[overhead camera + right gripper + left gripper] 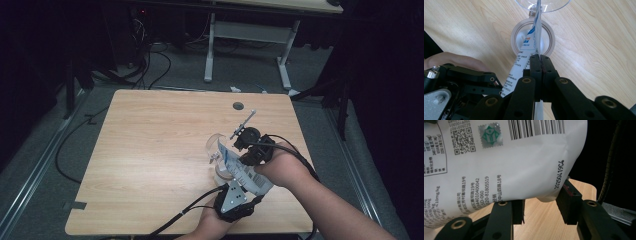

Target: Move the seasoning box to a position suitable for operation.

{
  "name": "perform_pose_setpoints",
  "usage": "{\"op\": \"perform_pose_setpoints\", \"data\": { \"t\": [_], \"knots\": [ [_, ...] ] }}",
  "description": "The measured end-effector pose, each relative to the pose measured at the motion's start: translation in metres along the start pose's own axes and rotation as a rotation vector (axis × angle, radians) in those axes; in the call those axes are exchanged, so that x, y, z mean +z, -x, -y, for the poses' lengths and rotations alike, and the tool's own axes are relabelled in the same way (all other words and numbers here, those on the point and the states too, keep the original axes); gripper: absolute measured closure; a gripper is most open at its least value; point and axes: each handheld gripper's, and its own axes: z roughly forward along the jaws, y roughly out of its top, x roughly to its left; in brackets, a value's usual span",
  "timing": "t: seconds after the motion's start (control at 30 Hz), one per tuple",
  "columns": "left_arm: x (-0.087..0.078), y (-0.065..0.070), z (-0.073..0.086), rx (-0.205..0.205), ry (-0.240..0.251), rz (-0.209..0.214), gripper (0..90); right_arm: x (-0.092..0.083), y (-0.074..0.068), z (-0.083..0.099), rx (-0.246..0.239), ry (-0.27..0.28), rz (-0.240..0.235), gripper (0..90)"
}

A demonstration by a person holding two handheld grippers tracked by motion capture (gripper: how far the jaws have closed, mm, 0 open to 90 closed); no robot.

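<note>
White bag (pixel 506 165) with a barcode and small print, held up over the wooden table (pixel 150 150), near its right front part; top edge pinched tight between the closed jaws of the right gripper (pixel 540 62); lower end squeezed from both sides by the left gripper (pixel 540 207), jaws about half open, pads pressing on the bag; tipped toward a clear glass (pixel 218 150) on the table; in the right gripper view, hanging right above the glass's round foot

White pouch (pixel 245 175) tilted over clear glass (pixel 220 150) (near table's right edge), both grippers at it.
</note>
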Motion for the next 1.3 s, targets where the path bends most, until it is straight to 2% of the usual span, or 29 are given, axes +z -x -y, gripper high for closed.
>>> {"op": "perform_pose_setpoints", "data": {
  "t": [1.3],
  "knots": [
    [-0.001, 0.0007, -0.0011, -0.003, 0.009, 0.003, 60.9, -0.0018, -0.0001, -0.0004, -0.008, 0.0, 0.004, 90.0]
  ]
}}
